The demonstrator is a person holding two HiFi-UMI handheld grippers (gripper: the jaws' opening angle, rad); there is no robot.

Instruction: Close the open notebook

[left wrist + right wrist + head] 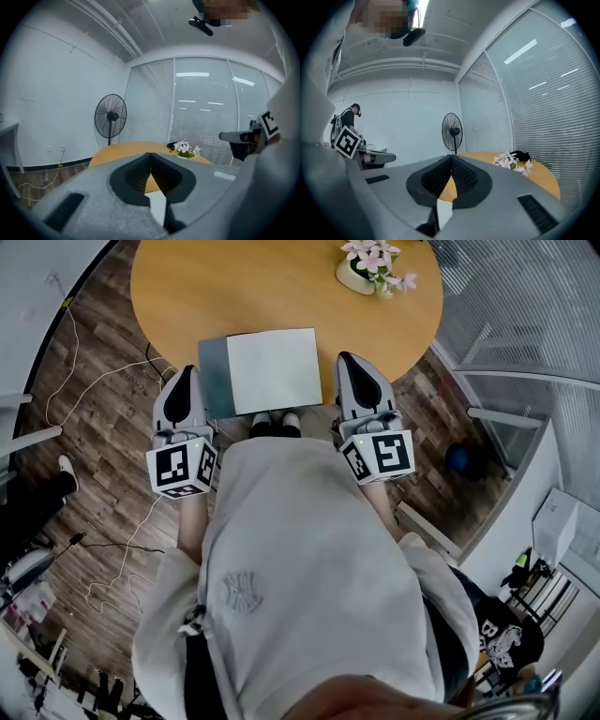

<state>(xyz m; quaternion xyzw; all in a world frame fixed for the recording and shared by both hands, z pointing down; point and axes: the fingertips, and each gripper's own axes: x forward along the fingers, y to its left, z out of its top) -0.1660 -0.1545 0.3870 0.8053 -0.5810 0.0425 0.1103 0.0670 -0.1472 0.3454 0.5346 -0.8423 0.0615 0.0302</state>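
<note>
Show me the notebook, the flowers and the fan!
notebook (274, 369): head view, on its white page.
flowers (375, 259): head view, on the pink blossoms.
fan (110, 115): left gripper view, on the round head's middle.

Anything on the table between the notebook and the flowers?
No. In the head view, only bare tabletop separates the notebook from the flowers.

place: office | cues: glass partition with blinds (201, 108), round wooden table (187, 287), pedestal fan (110, 116), wood-look floor (103, 418)
</note>
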